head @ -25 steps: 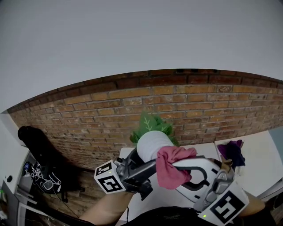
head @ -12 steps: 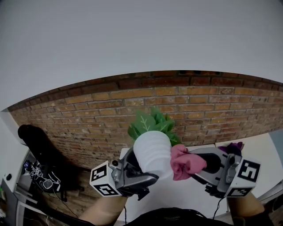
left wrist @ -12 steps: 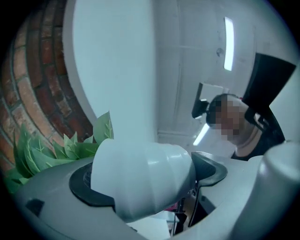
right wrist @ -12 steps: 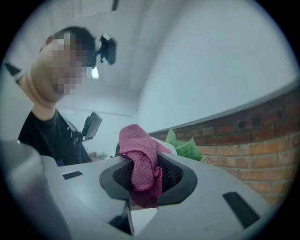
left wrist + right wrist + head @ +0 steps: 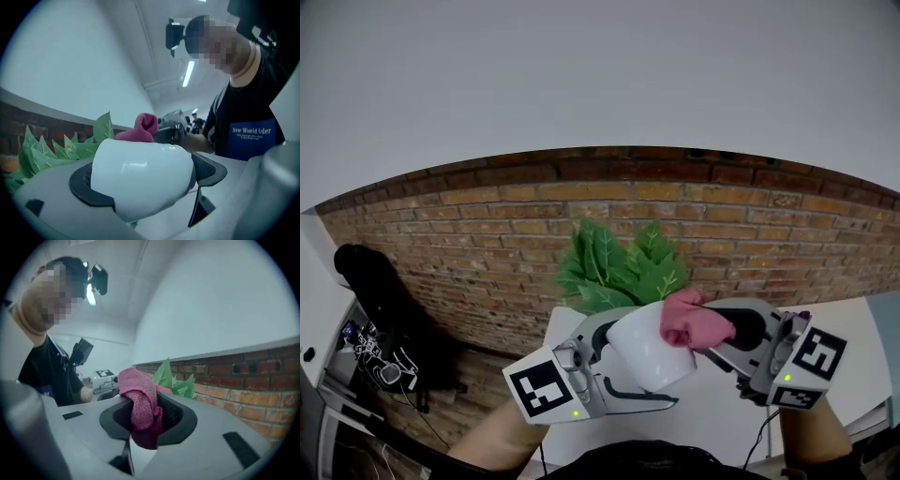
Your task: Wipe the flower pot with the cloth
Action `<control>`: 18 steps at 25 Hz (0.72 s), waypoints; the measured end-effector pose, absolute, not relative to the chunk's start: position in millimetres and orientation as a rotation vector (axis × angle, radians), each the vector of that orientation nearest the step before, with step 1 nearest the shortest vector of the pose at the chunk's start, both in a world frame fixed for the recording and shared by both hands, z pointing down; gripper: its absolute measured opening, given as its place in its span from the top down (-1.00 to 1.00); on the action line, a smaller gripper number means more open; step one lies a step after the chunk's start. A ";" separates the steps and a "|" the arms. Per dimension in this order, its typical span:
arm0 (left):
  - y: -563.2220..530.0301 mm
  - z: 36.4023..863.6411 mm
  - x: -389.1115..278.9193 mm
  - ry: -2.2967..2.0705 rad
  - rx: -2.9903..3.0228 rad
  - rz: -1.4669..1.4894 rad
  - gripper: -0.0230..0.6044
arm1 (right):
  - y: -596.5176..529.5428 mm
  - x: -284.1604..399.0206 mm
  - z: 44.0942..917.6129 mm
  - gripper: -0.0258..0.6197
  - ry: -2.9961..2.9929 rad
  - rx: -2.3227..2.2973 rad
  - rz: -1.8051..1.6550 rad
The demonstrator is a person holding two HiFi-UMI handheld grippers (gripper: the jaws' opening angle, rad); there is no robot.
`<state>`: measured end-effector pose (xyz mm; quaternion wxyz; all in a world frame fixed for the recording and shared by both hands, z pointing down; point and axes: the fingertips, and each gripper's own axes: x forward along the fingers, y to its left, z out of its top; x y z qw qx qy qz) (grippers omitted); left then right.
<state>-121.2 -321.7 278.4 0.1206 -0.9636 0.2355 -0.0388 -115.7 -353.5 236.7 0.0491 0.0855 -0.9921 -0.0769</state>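
Observation:
A white flower pot (image 5: 652, 354) with green leaves (image 5: 619, 267) is held up off the table, tilted, with its base low and to the right. My left gripper (image 5: 623, 367) is shut on the pot, one jaw on each side of it (image 5: 140, 176). My right gripper (image 5: 712, 328) is shut on a bunched pink cloth (image 5: 692, 322). The cloth touches the pot's upper right side near the rim. In the right gripper view the cloth (image 5: 140, 408) hangs between the black pads, with leaves (image 5: 176, 380) behind it. In the left gripper view the cloth (image 5: 143, 127) shows just over the pot.
A red brick wall (image 5: 487, 244) runs behind the white table (image 5: 712, 422). A black chair with gear (image 5: 380, 309) stands at the left, beyond the table's edge. The person holding the grippers (image 5: 248, 122) fills the near side in both gripper views.
The pot has tipped over and rolled, and its leaves now fan out above it. The cloth has moved from the pot's front to its upper right side. Both grippers have rolled.

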 end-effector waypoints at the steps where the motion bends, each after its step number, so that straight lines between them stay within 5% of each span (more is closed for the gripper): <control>1: -324.3 284.8 -120.5 0.697 -2.770 -0.214 -0.76 | -350.4 -121.3 237.8 0.66 -2.973 0.264 -0.337; 11: -356.2 337.6 -129.5 0.851 -2.499 -0.758 -0.76 | -312.1 -178.2 278.9 0.66 -2.356 0.241 -1.146; 18: -364.7 334.7 -144.7 0.931 -2.352 -0.816 -0.76 | -286.0 -178.4 307.1 0.66 -2.348 -0.007 -1.036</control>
